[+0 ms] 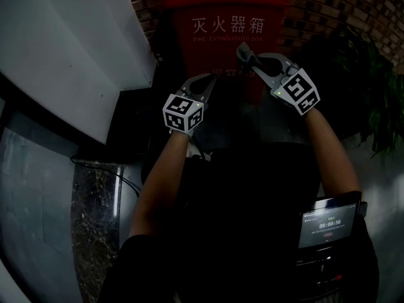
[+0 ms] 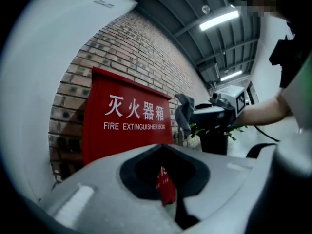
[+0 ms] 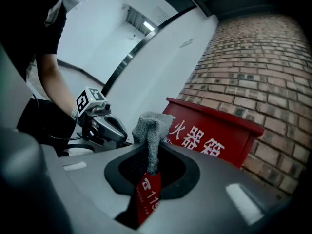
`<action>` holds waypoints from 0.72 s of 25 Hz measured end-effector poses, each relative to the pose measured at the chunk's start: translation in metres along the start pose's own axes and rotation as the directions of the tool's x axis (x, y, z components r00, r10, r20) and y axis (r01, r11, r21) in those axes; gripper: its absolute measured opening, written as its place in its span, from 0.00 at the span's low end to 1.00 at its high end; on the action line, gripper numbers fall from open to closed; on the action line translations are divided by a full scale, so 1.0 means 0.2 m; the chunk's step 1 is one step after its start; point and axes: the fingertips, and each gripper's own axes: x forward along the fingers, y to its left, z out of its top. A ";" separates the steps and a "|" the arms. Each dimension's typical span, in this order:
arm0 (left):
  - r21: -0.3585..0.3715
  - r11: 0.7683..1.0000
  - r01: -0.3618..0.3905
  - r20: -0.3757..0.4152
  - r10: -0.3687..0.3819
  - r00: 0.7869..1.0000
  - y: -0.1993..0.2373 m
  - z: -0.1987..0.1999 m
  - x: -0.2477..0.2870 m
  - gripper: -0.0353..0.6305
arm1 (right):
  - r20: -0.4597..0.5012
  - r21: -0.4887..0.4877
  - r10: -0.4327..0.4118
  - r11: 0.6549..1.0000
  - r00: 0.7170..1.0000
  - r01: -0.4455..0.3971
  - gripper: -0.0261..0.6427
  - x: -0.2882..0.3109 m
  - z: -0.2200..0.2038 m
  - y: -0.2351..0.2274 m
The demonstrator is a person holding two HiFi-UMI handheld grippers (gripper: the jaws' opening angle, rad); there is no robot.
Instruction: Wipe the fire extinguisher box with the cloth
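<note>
The red box (image 1: 227,27) stands against a brick wall (image 1: 328,11), its front with the white lettering facing the person. The right claw (image 1: 249,59) is raised in front of the box's face, below and right of the lettering. Its jaws are closed on a grey cloth (image 1: 243,51): the right gripper view shows the cloth pinched between them, with a bunched fold standing up above the tips. From these views I cannot tell if the cloth touches the box or is just short of it. The left claw (image 1: 205,84) is held lower, to the left of the right one and near the bottom left of the box's front. Its jaws are drawn together with nothing in them, and only a thin strip of the red box shows through the slit between them in the left gripper view. A leafy plant (image 1: 372,87) stands to the right of the box, and a white wall (image 1: 63,43) runs along the left. A small screen (image 1: 328,223) glows at the person's waist.
</note>
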 end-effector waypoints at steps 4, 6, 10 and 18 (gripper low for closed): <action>-0.003 1.000 0.014 0.014 -0.013 1.000 0.01 -0.10 0.02 0.06 | 0.062 0.126 -0.022 0.992 0.998 0.014 0.11 0.05 -0.12 0.07; -0.017 1.000 0.021 0.022 -0.021 1.000 0.02 -0.13 0.03 0.06 | 0.092 0.175 -0.025 0.984 0.995 0.008 0.11 0.09 -0.17 0.10; -0.035 0.998 0.049 0.042 -0.047 0.998 0.02 -0.19 0.06 0.06 | 0.128 0.240 -0.032 0.971 0.991 0.000 0.11 0.15 -0.26 0.17; -0.053 0.994 0.097 0.037 -0.095 0.995 0.03 -0.37 0.09 0.06 | 0.165 0.363 -0.047 0.931 0.985 -0.017 0.11 0.21 -0.47 0.28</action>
